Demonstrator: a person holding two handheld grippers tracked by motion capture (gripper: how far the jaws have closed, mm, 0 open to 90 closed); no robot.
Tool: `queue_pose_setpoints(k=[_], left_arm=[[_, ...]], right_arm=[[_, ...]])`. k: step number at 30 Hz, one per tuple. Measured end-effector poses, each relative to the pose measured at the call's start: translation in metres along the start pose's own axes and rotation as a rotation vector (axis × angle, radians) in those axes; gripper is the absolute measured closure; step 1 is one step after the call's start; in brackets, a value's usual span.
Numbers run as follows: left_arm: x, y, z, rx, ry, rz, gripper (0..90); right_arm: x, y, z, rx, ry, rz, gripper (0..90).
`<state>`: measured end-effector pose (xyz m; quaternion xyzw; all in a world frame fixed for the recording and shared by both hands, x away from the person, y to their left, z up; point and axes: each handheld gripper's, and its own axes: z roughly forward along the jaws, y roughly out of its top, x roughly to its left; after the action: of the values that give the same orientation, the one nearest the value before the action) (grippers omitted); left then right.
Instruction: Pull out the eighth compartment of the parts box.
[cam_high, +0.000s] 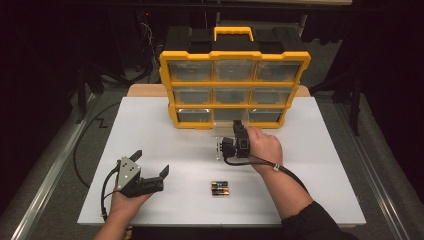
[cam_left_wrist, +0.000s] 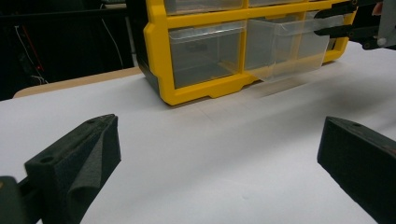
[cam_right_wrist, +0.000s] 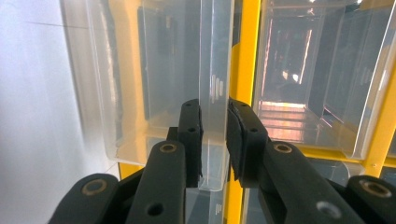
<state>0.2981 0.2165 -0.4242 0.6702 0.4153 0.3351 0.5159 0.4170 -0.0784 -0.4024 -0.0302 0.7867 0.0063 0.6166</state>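
The right tongs (cam_high: 239, 131) are clenched on the front wall of a clear plastic drawer (cam_high: 226, 134), the middle one of the bottom row of a yellow and black organizer (cam_high: 235, 80) that stands at the far side of the white tabletop (cam_high: 150, 130). In the right gripper view the two black pads sit on either side of that thin clear wall (cam_right_wrist: 215, 116), one inside the drawer and one outside, with the wall pinched between them. In the left gripper view the drawer (cam_left_wrist: 285, 46) stands part way out of its slot, tilted a little, its front end over the tabletop. The left tongs (cam_high: 152, 162) are released, jaws spread wide and holding nothing, low over the near left part of the tabletop, well apart from the organizer. A few batteries (cam_high: 220, 188) lie side by side near the front edge, between the two hands; their labels are too small to read. No brand or writing can be made out on the organizer.
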Motion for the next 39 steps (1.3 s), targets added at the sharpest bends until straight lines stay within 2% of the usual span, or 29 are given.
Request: queue_pose_setpoints(k=[39], left_arm=[[-0.002, -0.001, 0.001, 0.003, -0.012, 0.012, 0.4]], right_arm=[[0.002, -0.004, -0.026, -0.021, 0.013, -0.011, 78.4]])
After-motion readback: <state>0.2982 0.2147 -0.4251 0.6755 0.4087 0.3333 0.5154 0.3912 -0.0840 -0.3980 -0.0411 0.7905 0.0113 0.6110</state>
